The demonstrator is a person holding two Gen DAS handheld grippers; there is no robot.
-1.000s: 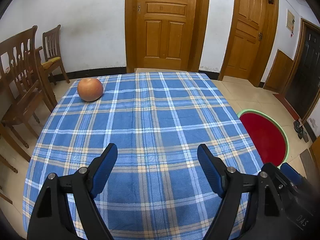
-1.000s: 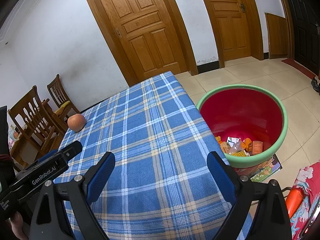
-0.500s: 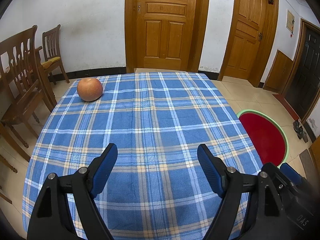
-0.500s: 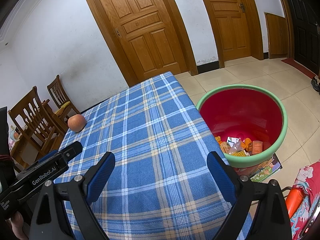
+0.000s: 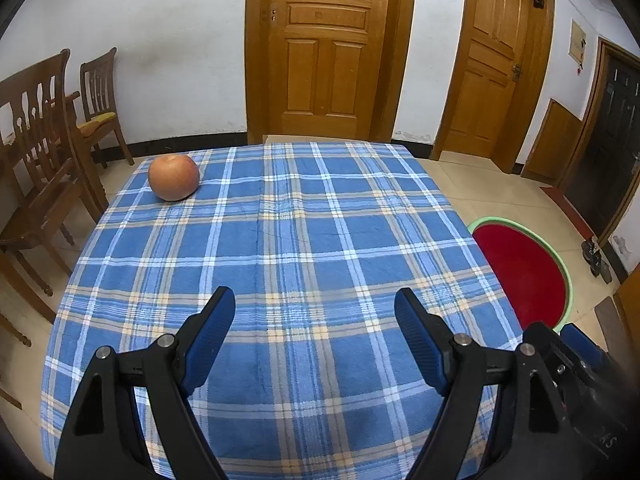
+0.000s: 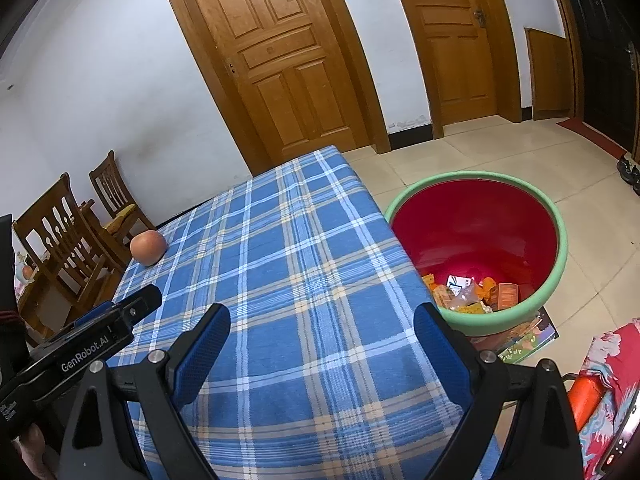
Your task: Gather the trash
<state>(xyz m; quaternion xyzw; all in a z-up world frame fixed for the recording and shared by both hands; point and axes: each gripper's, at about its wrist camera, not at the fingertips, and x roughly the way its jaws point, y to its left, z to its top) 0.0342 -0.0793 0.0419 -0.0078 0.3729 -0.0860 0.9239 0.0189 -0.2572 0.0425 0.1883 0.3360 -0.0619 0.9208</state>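
Behind the tablecloth's (image 5: 280, 240) edge, basin (image 5: 532, 280) half hidden, trash (image 6: 476, 292) indistinct.

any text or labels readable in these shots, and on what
"GenRobot.AI": white print on the black body of the left tool, seen from the right wrist view.
White characters on the right tool's black body: partly cut off, unreadable.
Print on wrappers in the red green-rimmed basin: too small.

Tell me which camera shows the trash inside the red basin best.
The right wrist view. It looks down into the red basin, so the wrappers piled at its bottom show clearly. The left wrist view catches only part of the basin past the table edge, with its contents hidden.
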